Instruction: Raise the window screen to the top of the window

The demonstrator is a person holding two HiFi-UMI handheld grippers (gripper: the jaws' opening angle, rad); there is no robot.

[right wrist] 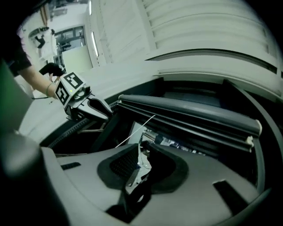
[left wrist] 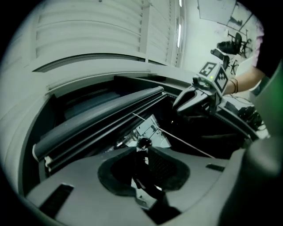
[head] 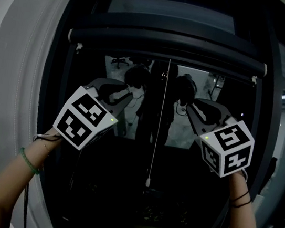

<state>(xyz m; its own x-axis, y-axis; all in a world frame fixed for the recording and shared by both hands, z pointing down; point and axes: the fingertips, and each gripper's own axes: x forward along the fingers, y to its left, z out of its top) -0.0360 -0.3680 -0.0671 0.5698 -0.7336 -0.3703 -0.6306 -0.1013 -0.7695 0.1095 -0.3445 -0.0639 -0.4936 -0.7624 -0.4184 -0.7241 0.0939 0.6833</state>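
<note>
Head view has the window (head: pixel 95 183) filling everything, and the window screen (head: pixel 168 50) is rolled into a bar across the top, so I'd call the raise pretty much done. The pull cord (head: pixel 155 139) hangs loose down the middle of the glass. My left gripper (head: pixel 128 95) and right gripper (head: pixel 189 109) sit either side of it, both pinched together on nothing. Next up is probably just checking the screen holds up there, then backing off gently.

Dark window frame (head: pixel 60 45), rolled screen (head: pixel 168 47) across its top, thin cord (head: pixel 157 134) hanging down
</note>
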